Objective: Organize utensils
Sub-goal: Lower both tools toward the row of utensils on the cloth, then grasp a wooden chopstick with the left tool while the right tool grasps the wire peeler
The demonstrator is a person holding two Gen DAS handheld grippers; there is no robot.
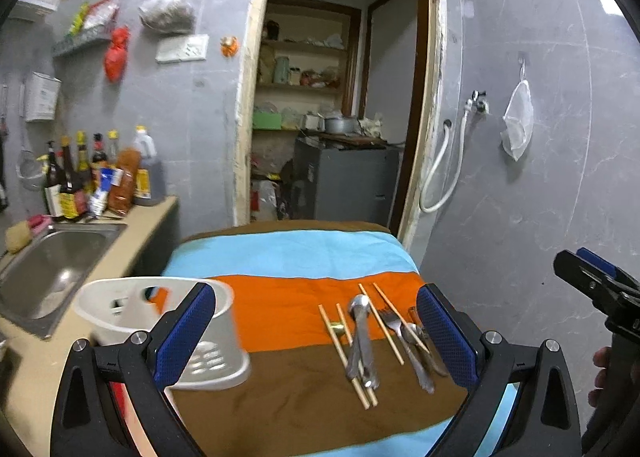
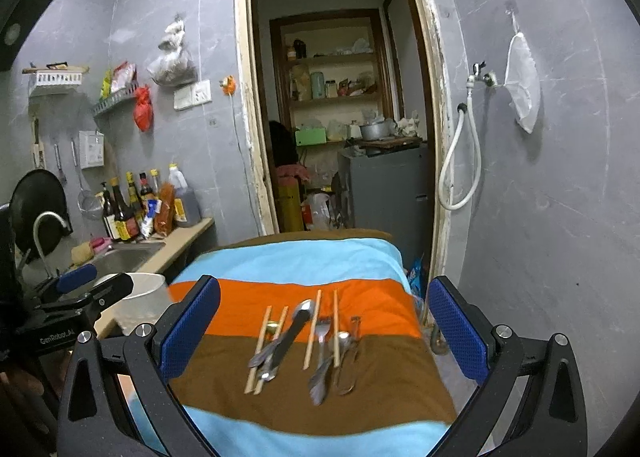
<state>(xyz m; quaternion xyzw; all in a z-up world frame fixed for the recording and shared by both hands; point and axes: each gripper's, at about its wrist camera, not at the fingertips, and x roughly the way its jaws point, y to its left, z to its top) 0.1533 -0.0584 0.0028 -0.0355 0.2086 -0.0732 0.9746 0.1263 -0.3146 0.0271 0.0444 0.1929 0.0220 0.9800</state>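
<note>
Utensils (image 2: 304,345), spoons, forks and chopsticks, are laid loose across the striped cloth (image 2: 304,257) at 6 o'clock. The white holder (image 1: 160,321) is seen at 8 o'clock. The left gripper (image 1: 316,333) and right gripper (image 2: 324,327) are spread wide, nothing held.

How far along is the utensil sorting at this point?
Nothing looks done: the chopsticks, spoons and fork all lie loose on the striped cloth. Nothing is in hand: the left gripper and right gripper are both open and empty. What can be seen of the white holder looks empty, so everything is left to move.
</note>
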